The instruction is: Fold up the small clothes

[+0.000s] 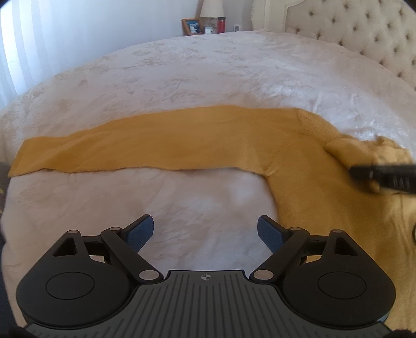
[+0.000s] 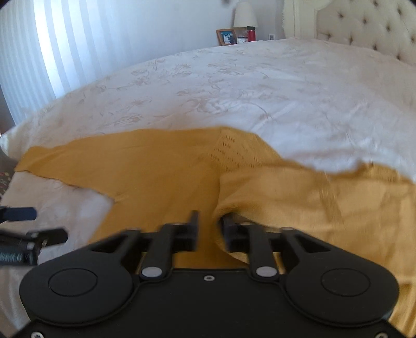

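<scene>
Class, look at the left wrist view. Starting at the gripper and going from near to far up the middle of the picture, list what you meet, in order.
left gripper with open jaws → bare white bedspread → mustard sweater sleeve stretched across → more bedspread → nightstand items: photo frame, red bottle, lamp.
</scene>
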Demonstrator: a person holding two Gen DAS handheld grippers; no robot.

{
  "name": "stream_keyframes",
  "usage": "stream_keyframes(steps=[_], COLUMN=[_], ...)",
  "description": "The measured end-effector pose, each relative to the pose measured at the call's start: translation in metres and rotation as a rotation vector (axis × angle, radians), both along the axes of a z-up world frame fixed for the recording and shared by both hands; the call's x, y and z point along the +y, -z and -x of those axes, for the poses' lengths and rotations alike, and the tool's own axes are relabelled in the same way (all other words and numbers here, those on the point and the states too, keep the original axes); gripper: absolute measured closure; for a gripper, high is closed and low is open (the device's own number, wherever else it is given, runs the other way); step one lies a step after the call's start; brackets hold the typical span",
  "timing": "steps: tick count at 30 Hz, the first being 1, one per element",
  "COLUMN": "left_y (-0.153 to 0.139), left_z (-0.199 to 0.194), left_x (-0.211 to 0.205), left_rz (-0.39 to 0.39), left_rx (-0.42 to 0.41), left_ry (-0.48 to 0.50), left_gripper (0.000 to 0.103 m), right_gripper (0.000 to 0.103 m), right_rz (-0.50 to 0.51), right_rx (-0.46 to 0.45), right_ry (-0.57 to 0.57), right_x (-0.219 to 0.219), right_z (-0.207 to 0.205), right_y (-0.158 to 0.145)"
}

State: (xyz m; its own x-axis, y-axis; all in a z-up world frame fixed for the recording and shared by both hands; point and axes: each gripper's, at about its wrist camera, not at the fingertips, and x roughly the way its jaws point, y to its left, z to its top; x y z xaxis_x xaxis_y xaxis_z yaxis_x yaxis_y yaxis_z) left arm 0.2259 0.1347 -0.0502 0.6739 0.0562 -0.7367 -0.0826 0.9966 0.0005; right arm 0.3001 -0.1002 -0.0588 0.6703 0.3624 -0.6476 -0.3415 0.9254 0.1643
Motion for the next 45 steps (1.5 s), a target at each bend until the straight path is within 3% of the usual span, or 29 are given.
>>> stream_keyframes(steps=[1,2,10,18,25,29,35,38,45], left_y=[-0.001,-0.002,-0.003,-0.003,0.024,0.038,0.03,0.025,0.024], left_z=[-0.002,-0.004,-0.026,-0.043,-0.065,-0.077,-0.093,-0.095,-0.084], left_x=[-0.002,-0.005,-0.053,-0.131,-0.185,-0.191,-0.162,-0.136,-0.098], left_rz=[0.011,0.024,0.127,-0.019,-0.17,-0.247,-0.241,-0.193,-0.058], left_rx=[-0.005,-0.012,-0.035,-0.105,-0.082,-0.087,-0.1,-0.09,-0.082], left_ry=[0.007,0.016,0.14,0.27,0.34,0.312,0.145,0.064,0.011], left_gripper=[0.016,0.016,0.016,0.016,0.016,0.015,0.015,0.015,0.014], right_gripper=[0.048,0.047,0.044,0.043,0.041,0.037,0.037,0.036,0.036], right_rz=[-0.022,-0.038,-0.036,-0.015,-0.011,0.001,-0.024,-0.018,-0.018], right_rx=[-0.005,-0.016,-0.035,-0.037,-0.102,-0.11,-0.103,-0.106,-0.106], right_ry=[0.011,0.026,0.149,0.279,0.288,0.255,0.256,0.256,0.255], right_x=[-0.009,-0.015,-0.077,-0.119,-0.125,-0.123,-0.126,-0.125,-0.124], right_z=[0.008,0.014,0.08,0.126,0.137,0.136,0.135,0.136,0.136], right_y=[-0.001,0.002,0.006,0.025,0.039,0.038,0.042,0.043,0.044])
